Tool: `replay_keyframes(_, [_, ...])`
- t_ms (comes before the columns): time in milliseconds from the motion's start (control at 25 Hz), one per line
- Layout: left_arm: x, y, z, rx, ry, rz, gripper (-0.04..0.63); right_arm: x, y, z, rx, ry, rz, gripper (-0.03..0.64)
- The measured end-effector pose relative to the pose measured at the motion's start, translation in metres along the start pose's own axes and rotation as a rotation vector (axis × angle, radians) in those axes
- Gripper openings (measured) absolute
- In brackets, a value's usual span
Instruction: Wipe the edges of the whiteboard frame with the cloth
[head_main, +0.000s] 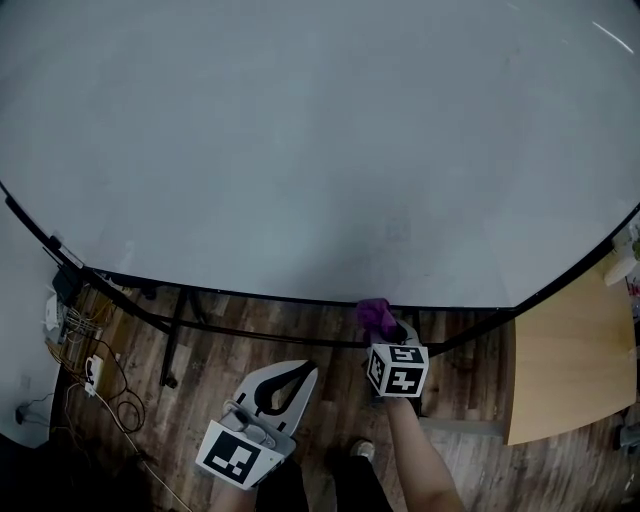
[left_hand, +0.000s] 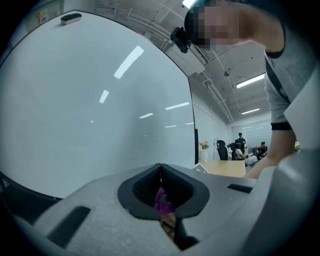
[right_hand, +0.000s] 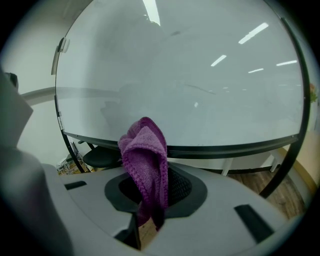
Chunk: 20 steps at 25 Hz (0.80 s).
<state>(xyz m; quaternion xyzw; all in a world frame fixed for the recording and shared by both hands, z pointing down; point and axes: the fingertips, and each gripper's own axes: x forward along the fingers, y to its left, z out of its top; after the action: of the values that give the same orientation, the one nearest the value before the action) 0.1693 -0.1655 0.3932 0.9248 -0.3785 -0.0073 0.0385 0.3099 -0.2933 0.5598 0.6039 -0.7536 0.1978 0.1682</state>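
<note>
Cloth (right_hand: 145, 160) pinched in right hand-held gripper (right_hand: 150, 187), near bottom frame (right_hand: 225, 149). Left hand-held gripper (left_hand: 160, 172) pressed together, empty. Next, likely: press cloth on, slide along edge.

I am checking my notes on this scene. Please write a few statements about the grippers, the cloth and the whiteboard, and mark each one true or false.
1. The right gripper is closed on a purple cloth. True.
2. The left gripper grips a second cloth. False: its jaws are together with nothing between them.
3. The cloth is held high, at the top edge. False: it is by the black bottom edge of the whiteboard frame.
4. A light wooden table stands at the right end of the whiteboard frame. True.
</note>
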Motion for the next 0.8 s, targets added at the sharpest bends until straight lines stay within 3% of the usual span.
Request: replay_keyframes(800, [0.074,-0.078,-0.01,0.003,0.007,-0.015,0.017,-0.034,-0.111,-0.006,-0.01,-0.011,-0.03,0.077])
